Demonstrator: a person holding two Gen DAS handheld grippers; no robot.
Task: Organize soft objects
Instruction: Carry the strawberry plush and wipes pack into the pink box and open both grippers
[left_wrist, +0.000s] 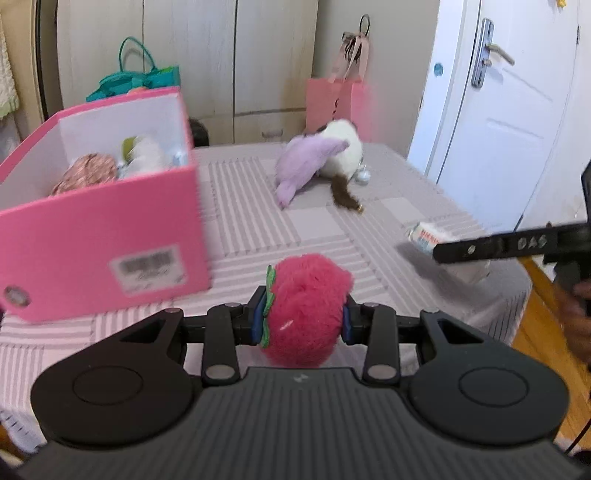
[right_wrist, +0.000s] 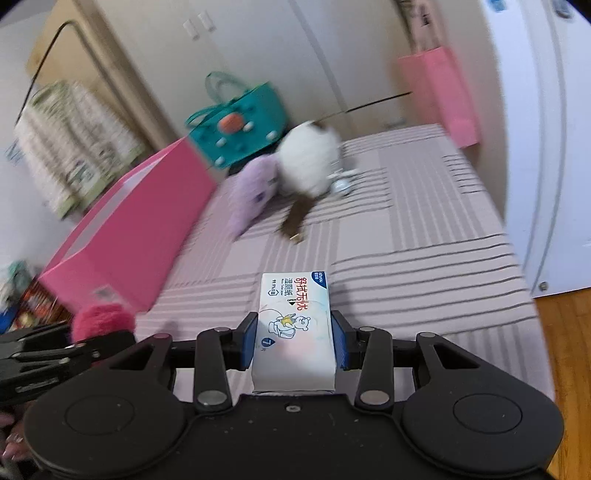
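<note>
My left gripper (left_wrist: 301, 317) is shut on a fluffy red strawberry plush (left_wrist: 304, 308) with a green leaf collar, held above the striped bedspread (left_wrist: 321, 229). My right gripper (right_wrist: 294, 341) is shut on a white wet-wipe pack (right_wrist: 293, 325) printed with a bear. That right gripper (left_wrist: 413, 245) also shows at the right of the left wrist view, with the pack (left_wrist: 426, 236) at its tip. An open pink box (left_wrist: 99, 236) on the left holds several soft items. A purple plush (left_wrist: 306, 166) and a white plush (left_wrist: 345, 147) with a brown tail lie farther back.
A teal handbag (right_wrist: 240, 122) stands behind the pink box (right_wrist: 129, 229). A pink paper bag (left_wrist: 336, 103) leans on the wardrobe. A white door (left_wrist: 509, 110) is at the right, with wooden floor (left_wrist: 543, 332) past the bed's edge. A hand (left_wrist: 576, 325) holds the right tool.
</note>
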